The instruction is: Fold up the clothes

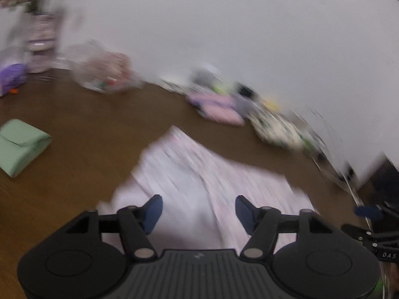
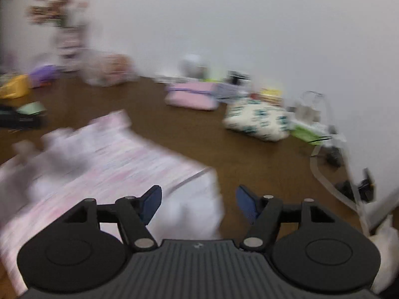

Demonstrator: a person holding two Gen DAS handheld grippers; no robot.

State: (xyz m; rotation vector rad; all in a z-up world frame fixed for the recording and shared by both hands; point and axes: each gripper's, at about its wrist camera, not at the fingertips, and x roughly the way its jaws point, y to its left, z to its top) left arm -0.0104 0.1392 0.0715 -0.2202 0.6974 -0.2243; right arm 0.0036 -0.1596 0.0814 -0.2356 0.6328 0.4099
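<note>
Motion blur is smearing both views. Pink-and-white striped cloth point(image 1: 199, 182) is lying spread on the brown table point(image 1: 87, 129). Left hand-held gripper point(image 1: 199, 210) is hovering over it, fingers apart and empty; right hand-held gripper point(image 2: 199, 203) is likewise gaping above the cloth's edge. Green folded cloth point(image 1: 21, 145) is sitting well apart.

left tool point(image 1: 199, 210) spread, right tool point(image 2: 199, 202) spread

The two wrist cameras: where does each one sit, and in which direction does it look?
Left wrist: sits behind the open left tool, looks along it over the pink striped garment on the brown table; the right tool peeks in.
Right wrist: behind the open right tool, above the garment's corner.
Both share garment, table, white wall.
</note>
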